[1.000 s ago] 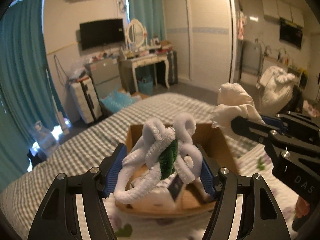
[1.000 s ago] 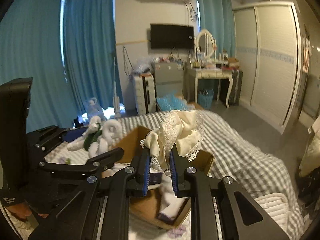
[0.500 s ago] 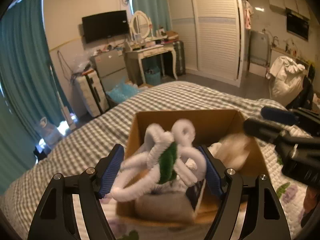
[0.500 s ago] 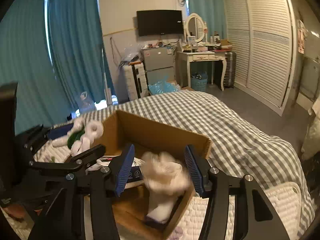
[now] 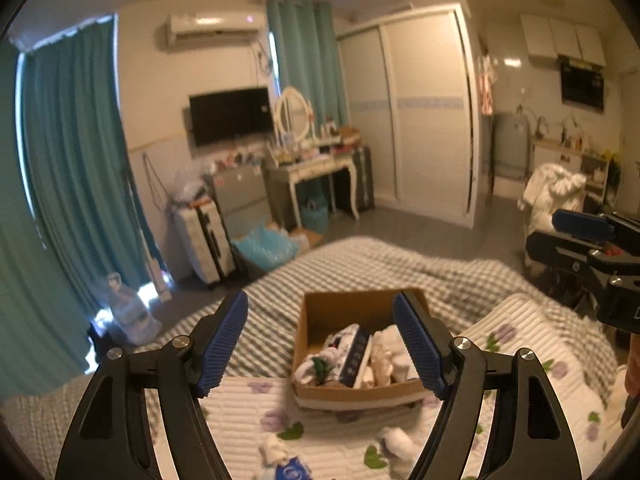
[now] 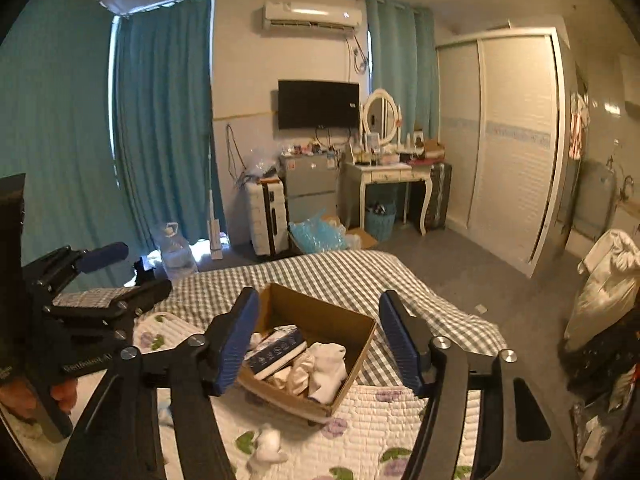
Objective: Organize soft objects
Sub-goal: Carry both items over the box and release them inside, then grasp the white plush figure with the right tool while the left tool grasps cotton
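An open cardboard box [image 5: 340, 310] [image 6: 352, 330] sits on the bed. It holds the white and green chenille toy [image 5: 316, 368], a dark blue packet [image 5: 354, 356] [image 6: 276, 350] and cream and white cloths [image 5: 386, 356] [image 6: 320, 368]. My left gripper [image 5: 322, 344] is open and empty, raised above and behind the box. My right gripper [image 6: 318, 340] is open and empty, also raised over the box. Small white soft items [image 5: 276, 452] [image 6: 266, 446] lie on the quilt in front of the box.
The box rests on a white floral quilt [image 5: 248, 420] over a grey checked blanket [image 6: 340, 272]. Beyond the bed stand a white suitcase [image 6: 266, 216], a dressing table [image 6: 386, 176] and a sliding wardrobe [image 6: 504, 140]. Teal curtains [image 5: 68, 184] hang at the left.
Both grippers opened and dropped their loads, the chenille toy and the lace cloth, into the box. Both have since pulled up and back, away from the box.
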### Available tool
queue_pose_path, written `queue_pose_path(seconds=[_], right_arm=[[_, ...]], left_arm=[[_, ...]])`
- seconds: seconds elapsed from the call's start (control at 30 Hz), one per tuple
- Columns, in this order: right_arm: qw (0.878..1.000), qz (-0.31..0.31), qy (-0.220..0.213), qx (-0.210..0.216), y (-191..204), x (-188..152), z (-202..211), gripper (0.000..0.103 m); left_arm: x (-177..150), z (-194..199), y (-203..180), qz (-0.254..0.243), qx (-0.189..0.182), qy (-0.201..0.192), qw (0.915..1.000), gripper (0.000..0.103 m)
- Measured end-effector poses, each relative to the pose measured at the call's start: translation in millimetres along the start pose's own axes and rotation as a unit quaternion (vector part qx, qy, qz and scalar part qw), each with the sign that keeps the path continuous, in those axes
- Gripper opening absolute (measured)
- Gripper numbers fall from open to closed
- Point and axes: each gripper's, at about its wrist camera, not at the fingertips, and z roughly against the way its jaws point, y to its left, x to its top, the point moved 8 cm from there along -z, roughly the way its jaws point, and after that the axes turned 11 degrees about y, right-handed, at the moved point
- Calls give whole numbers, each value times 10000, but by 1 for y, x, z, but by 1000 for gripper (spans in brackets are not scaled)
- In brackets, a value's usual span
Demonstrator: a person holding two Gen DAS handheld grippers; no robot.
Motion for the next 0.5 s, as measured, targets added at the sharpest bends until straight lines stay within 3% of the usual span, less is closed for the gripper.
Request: queue_pose_path(seconds=[0.07, 0.13, 0.23, 0.33, 0.5], right_arm=[[10000, 38, -58, 17, 11, -3, 25, 70], [9999, 95, -86, 23, 20, -8, 40, 75], [9998, 212, -31, 49, 38, -25, 50, 92], [9987, 464, 188, 15, 56, -52, 41, 92], [9960, 532, 710, 76, 71, -110, -13, 92]], left_arm=[[-6, 30, 4, 25, 23, -178, 9998, 85], [-15, 51, 9, 35, 29, -313, 9995, 86], [-32, 60, 14, 51, -10, -298, 9995, 87], [-58, 55, 19, 63, -30, -194, 9998, 87], [-108, 23, 15, -69, 104, 79, 9999, 87]])
